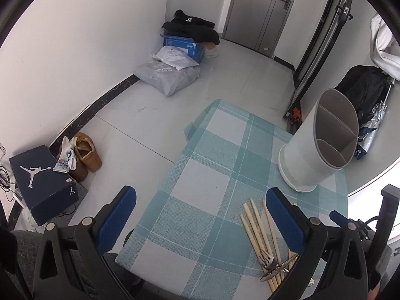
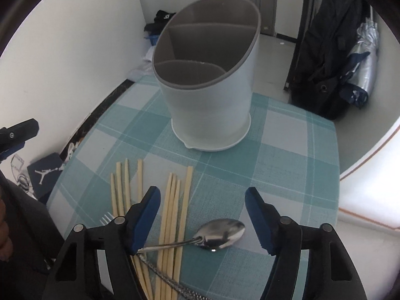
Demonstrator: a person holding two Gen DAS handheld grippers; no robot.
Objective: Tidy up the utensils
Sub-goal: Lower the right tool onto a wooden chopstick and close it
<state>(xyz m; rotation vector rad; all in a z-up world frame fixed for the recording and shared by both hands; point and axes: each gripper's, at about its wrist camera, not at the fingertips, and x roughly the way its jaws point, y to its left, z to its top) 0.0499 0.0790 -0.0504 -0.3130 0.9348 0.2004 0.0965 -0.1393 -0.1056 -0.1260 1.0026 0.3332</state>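
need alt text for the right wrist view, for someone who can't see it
The right hand-held gripper hangs open over a metal spoon lying across bamboo chopsticks on a teal checked tablecloth. Behind them stands an empty white utensil holder with grey-lined compartments.

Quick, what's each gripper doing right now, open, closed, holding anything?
Left gripper: open, holding nothing.
Right gripper: open, empty, jaws astride the spoon and chopsticks.
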